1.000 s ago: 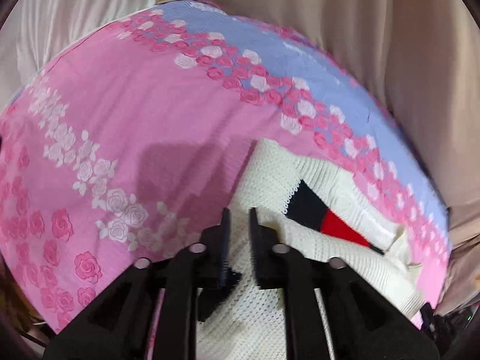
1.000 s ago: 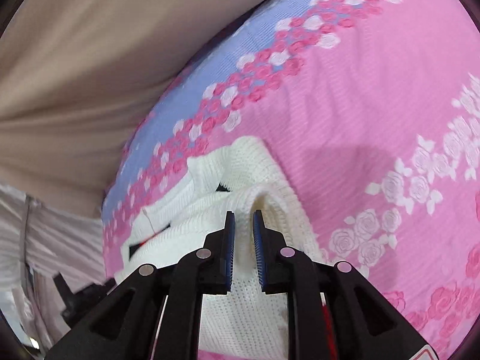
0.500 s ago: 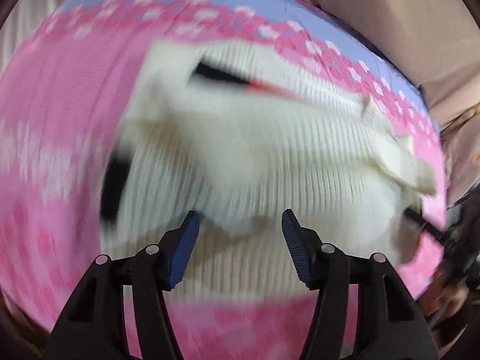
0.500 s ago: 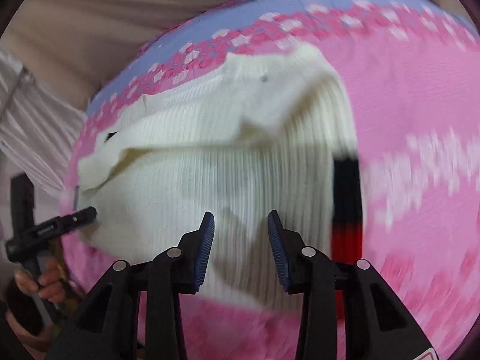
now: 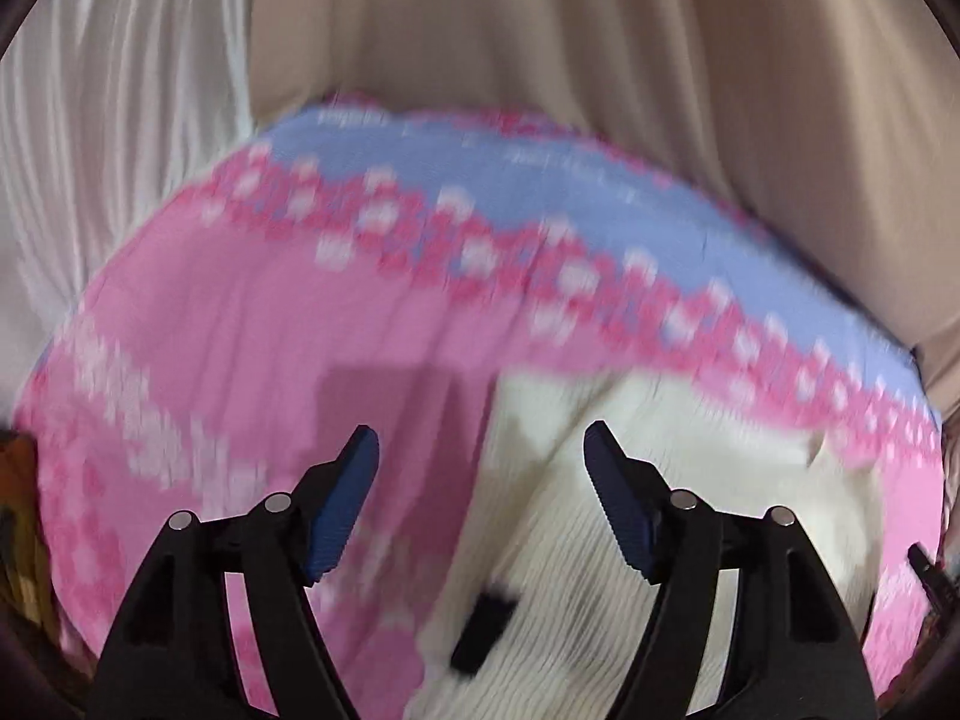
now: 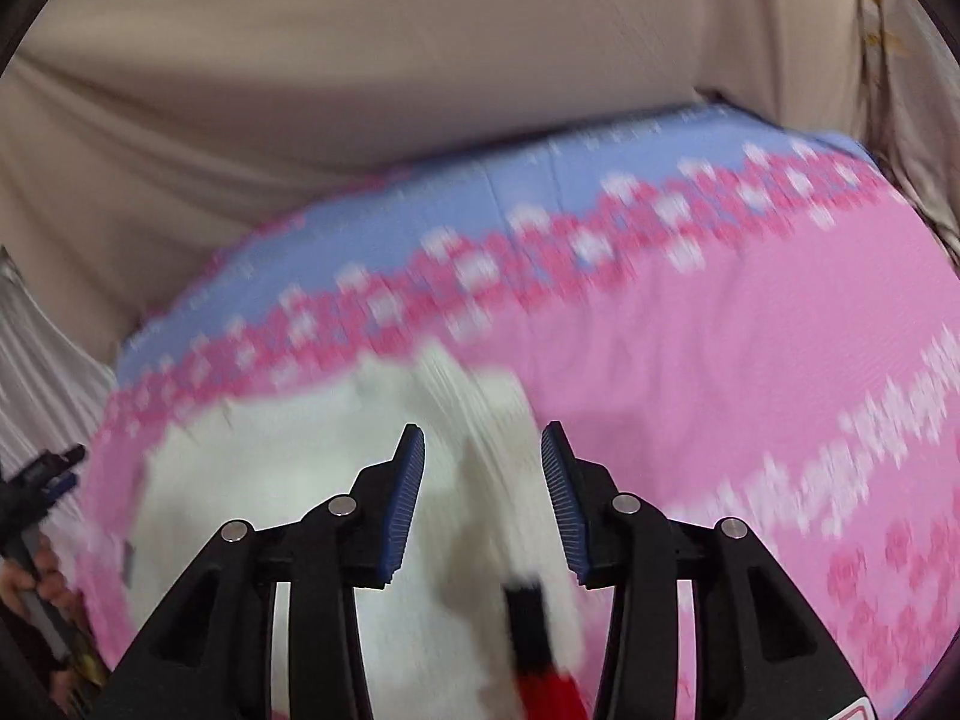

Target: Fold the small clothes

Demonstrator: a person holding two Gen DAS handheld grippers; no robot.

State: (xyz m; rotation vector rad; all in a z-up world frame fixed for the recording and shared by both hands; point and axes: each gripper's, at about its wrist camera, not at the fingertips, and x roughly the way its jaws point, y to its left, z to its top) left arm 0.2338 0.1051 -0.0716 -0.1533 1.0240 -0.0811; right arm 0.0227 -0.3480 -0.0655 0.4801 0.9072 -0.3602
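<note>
Left wrist: left tongs (image 5: pixel 480 480) opening, empty | right tongs (image 6: pixel 483 474) opening, empty (over sweater (image 6: pixel 312 480)) | advise smoothing fold flat on bedsheet (image 5: pixel 240 324)

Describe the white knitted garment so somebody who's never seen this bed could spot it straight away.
Find the pink bedspread with rose bands and a blue strip along its far edge. The white sweater lies on the pink part, just below that strip. It is the only ribbed cream knit there, marked by a small black-and-red patch.
</note>
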